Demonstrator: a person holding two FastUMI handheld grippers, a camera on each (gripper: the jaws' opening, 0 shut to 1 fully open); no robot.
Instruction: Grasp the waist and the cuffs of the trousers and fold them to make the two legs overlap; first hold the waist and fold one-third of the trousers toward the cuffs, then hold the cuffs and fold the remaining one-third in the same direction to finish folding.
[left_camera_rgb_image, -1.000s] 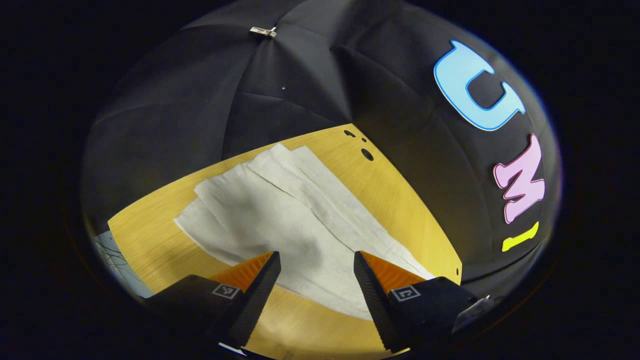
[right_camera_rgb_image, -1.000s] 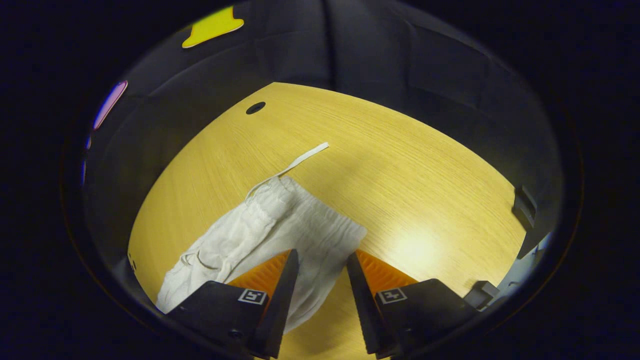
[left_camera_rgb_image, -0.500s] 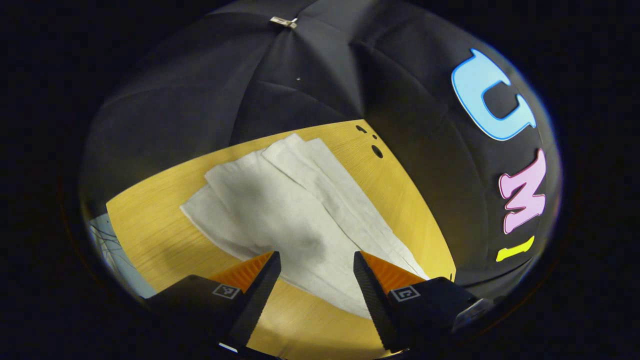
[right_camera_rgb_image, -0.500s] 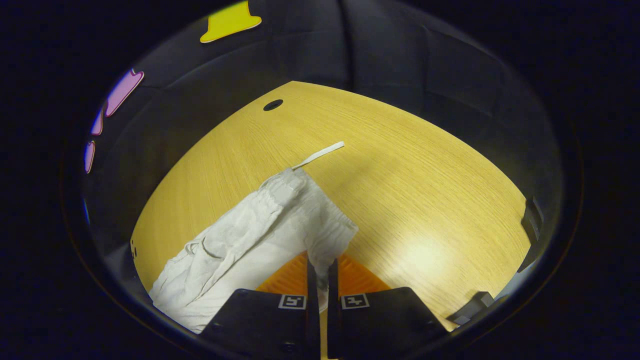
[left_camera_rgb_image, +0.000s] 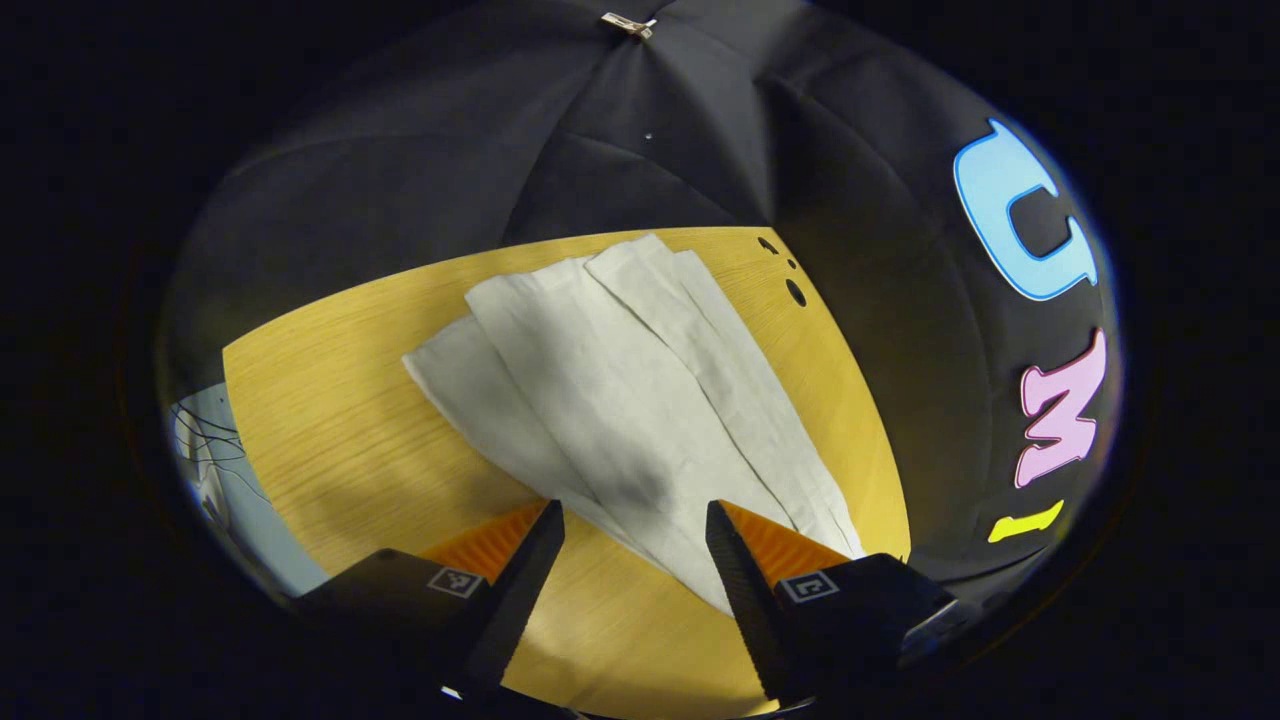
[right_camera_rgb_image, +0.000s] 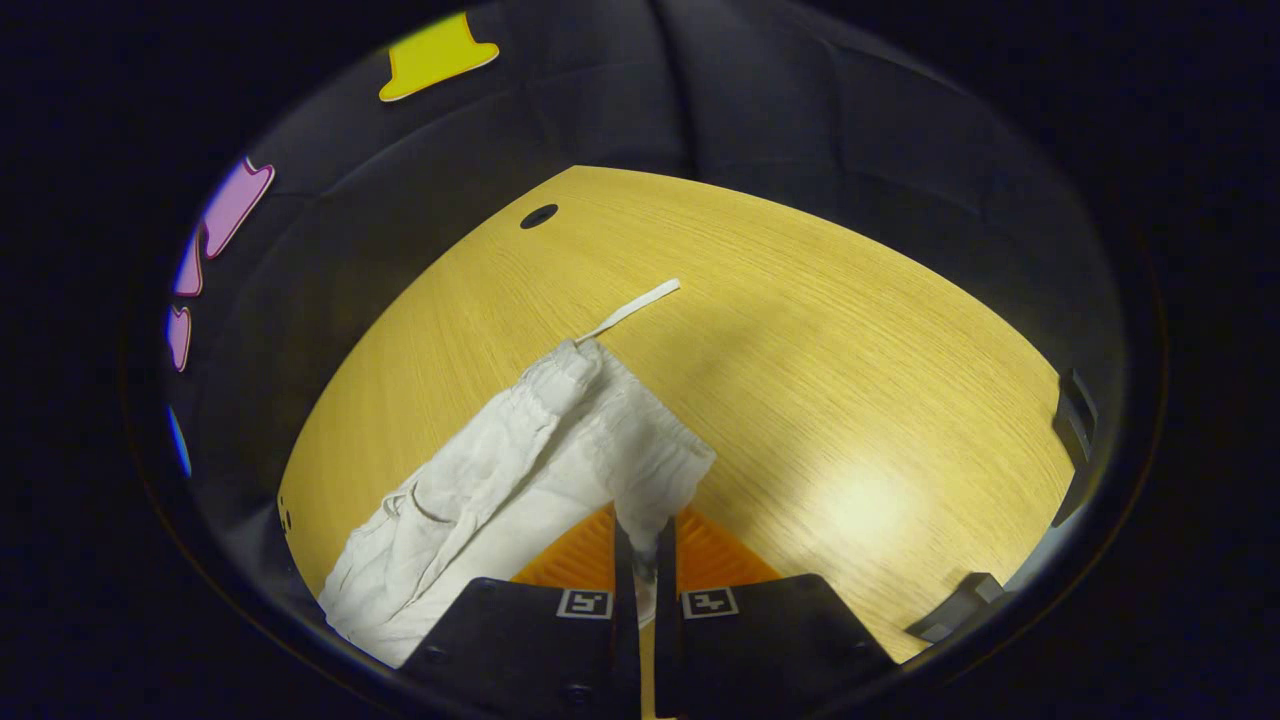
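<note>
Since a second ago your right tool (right_camera_rgb_image: 640, 535) has been closing: its fingers, then spread apart over the waist, are now pinching the waistband (right_camera_rgb_image: 655, 470) of the trousers (right_camera_rgb_image: 500, 490) at the lower centre of the right gripper view, both fingers pressing on a fold of cloth. You are holding that edge slightly raised, and the rest of the waist is lying crumpled toward the lower left of that frame. A drawstring (right_camera_rgb_image: 630, 310) is trailing from the waistband toward the upper centre, flat on the worktop (right_camera_rgb_image: 850, 380). A dark hole (right_camera_rgb_image: 539, 216) is showing in the worktop at the upper left.

Your left tool (left_camera_rgb_image: 635, 540) is standing wide open at the bottom of the left gripper view, and the trousers have been sliding up and rightward in that frame. Its fingers are straddling the near edge of the cloth without pressing on it; I cannot tell whether they are touching it. The legs (left_camera_rgb_image: 620, 370) are lying flat and partly overlapped, running from the bottom centre to the cuffs (left_camera_rgb_image: 560, 285) at the upper centre, near the worktop's far edge.
</note>
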